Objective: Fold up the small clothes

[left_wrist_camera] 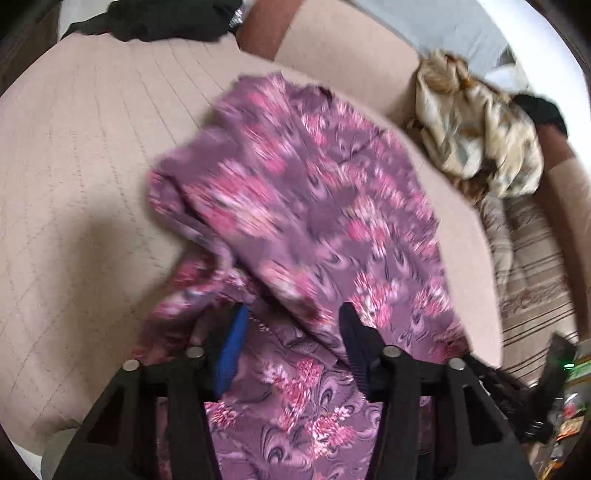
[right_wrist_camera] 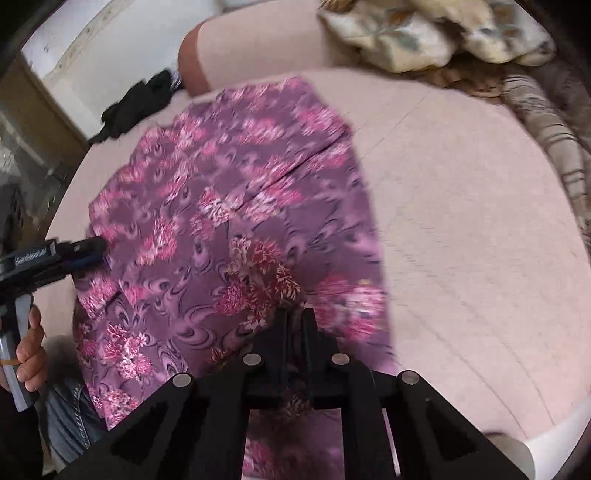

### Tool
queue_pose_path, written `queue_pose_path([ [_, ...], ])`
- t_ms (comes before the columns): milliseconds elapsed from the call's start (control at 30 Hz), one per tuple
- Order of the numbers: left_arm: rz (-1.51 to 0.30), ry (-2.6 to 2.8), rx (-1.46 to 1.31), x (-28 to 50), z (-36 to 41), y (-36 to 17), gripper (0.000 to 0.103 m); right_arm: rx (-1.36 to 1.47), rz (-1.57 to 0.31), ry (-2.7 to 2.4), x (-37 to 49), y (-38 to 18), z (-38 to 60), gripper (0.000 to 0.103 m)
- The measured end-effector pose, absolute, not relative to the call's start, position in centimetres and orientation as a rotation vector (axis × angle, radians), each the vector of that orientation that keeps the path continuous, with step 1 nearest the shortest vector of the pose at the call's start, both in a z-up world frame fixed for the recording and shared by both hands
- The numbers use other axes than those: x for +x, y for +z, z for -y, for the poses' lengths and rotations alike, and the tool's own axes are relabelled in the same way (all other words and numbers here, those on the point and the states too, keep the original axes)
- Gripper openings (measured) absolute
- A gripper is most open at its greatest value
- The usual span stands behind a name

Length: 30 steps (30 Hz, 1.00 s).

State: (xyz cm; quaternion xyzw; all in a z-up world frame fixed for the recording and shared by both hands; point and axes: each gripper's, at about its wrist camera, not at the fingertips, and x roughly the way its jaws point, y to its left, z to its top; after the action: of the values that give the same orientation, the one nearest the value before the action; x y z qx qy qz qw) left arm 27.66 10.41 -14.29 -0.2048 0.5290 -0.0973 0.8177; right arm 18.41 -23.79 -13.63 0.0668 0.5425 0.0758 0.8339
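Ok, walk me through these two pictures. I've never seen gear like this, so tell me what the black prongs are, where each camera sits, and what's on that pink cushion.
No robot here: a person holds a two-finger gripper in each hand, each carrying a wide-angle camera looking along its fingers. The left view shows the left gripper, jaws apart, with the purple floral garment between them. The right view shows the right gripper pinched shut on that garment's near edge. At that view's left edge, a hand holds the left gripper. The garment lies on a pink cushion. Farther back sit a crumpled cream floral cloth and a black cloth.
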Motion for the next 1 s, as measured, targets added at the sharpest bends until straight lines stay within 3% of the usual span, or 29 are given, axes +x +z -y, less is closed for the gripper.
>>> queue_pose_path([
  [67, -1.109, -0.185, -0.516, 27.7, -12.4, -13.8, 0.063, 0.117, -1.186, 0.153, 18.4, -14.8, 24.0, 0.016],
  [133, -1.083, -0.145, -0.611, 28.1, -15.3, -13.4, 0.064, 0.123, -1.244, 0.178, 19.0, -15.8, 23.6, 0.033],
  [167, -1.078, -0.118, -0.650, 28.3, -16.6, -13.4, 0.066, 0.133, -1.237, 0.189, 19.3, -15.1, 23.4, 0.037],
  [200, -1.073, -0.090, -0.694, 28.6, -17.9, -13.6, 0.066, 0.148, -1.204, 0.216, 19.5, -13.9, 23.1, 0.046],
  [233, -1.064, -0.063, -0.750, 28.9, -19.4, -13.9, 0.066, 0.164, -1.154, 0.247, 19.8, -12.2, 22.7, 0.063],
  [300, -1.048, -0.014, -0.866, 30.1, -22.1, -14.8, 0.065, 0.172, -1.066, 0.316, 21.8, -8.4, 21.0, 0.080],
  [533, -1.069, -0.079, -1.012, 34.8, -22.4, -18.7, 0.063, 0.238, -1.148, 0.637, 37.0, -6.3, 11.0, 0.079],
  [633, -1.062, -0.152, -1.125, 34.6, -22.3, -21.4, 0.040, 0.263, -1.231, 0.636, 43.9, -8.5, 7.2, 0.077],
  [700, -1.062, -0.174, -1.184, 34.3, -22.4, -22.1, 0.037, 0.272, -1.260, 0.624, 47.9, -10.1, 4.8, 0.076],
  [800, -1.055, -0.206, -1.174, 34.4, -22.1, -21.9, 0.028, 0.286, -1.322, 0.621, 53.2, -13.2, 1.1, 0.068],
  [833, -1.063, -0.207, -1.178, 34.4, -22.1, -22.0, 0.016, 0.275, -1.345, 0.630, 54.4, -14.3, -0.1, 0.064],
  [967, -1.050, -0.205, -1.178, 34.2, -22.5, -21.9, 0.008, 0.102, -1.402, 0.565, 57.4, -18.1, -5.1, 0.053],
  [1000, -0.998, -0.207, -1.159, 33.7, -22.9, -20.7, 0.007, 0.036, -1.420, 0.529, 57.5, -19.1, -6.0, 0.028],
])
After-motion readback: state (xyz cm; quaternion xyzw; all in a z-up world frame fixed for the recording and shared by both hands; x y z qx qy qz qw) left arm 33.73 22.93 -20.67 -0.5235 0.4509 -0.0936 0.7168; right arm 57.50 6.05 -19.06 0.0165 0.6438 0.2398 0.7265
